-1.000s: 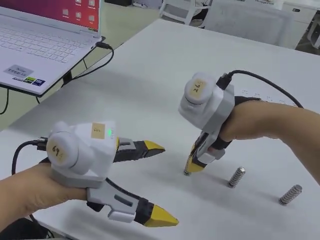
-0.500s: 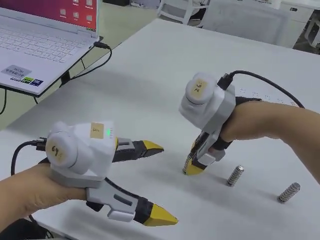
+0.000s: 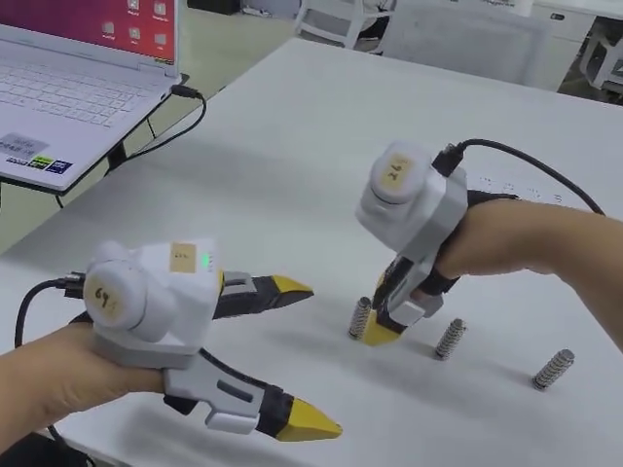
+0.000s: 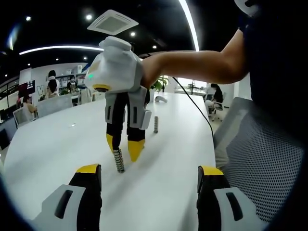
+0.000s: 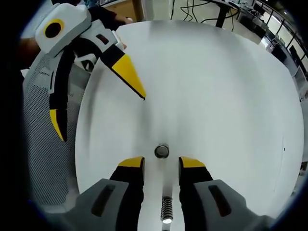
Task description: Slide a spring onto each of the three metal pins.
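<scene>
Right gripper is no longer sitting over the first spring as it was half a second ago: its yellow tips are now standing just to the right of it, and the spring is showing free and upright on the table. In the right gripper view the right gripper is pointing straight down, jaws parted by a narrow gap with nothing between the tips, and the first spring is appearing end-on as a small ring just ahead of them; I cannot tell whether a pin is inside it. Middle spring is showing lower down, between the jaw bodies. Left gripper is hovering low over the near edge of the table, jaws spread wide and holding nothing, tips aiming toward the right gripper and well apart from the springs. Left gripper view is agreeing: left gripper jaws are standing far apart at the bottom, the right gripper is hanging tips-down beyond them, the first spring is standing beneath its tips, and the middle spring is standing farther back. Moving outward in the head view, the middle spring is leaning slightly, just right of the right gripper, and the far spring is leaning too, farther right. An open laptop is sitting on a stand off the table's far left corner.
</scene>
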### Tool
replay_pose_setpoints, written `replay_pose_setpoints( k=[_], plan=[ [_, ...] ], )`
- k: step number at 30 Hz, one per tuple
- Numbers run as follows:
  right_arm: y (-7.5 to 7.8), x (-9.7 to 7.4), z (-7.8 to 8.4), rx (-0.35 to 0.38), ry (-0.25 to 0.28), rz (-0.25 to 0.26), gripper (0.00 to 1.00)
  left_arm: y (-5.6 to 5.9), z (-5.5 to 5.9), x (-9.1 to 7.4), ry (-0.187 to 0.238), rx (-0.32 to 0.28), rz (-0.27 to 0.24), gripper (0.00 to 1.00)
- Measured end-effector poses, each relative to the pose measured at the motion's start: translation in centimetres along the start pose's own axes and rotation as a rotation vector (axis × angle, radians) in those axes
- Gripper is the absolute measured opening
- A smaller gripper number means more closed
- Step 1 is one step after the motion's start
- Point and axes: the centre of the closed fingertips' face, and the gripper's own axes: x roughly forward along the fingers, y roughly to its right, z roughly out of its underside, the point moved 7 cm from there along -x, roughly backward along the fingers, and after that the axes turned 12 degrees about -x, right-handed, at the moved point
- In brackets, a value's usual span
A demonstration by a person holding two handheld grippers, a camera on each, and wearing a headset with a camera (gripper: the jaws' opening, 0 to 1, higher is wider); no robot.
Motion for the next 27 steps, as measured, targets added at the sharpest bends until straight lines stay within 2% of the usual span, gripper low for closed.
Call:
replay_pose_setpoints(
  k=[10,27],
  plan=[
    [-1.0,-0.6,0.7,0.026,0.031,0.015,0.27,0.0,0.2,0.1,-0.009,-0.006,0.002,0.79],
    [-3.5,-2.2,1.4,0.076,0.139,0.048,0.30,0.1,0.3,0.4,-0.019,-0.011,0.012,0.79]
  ],
)
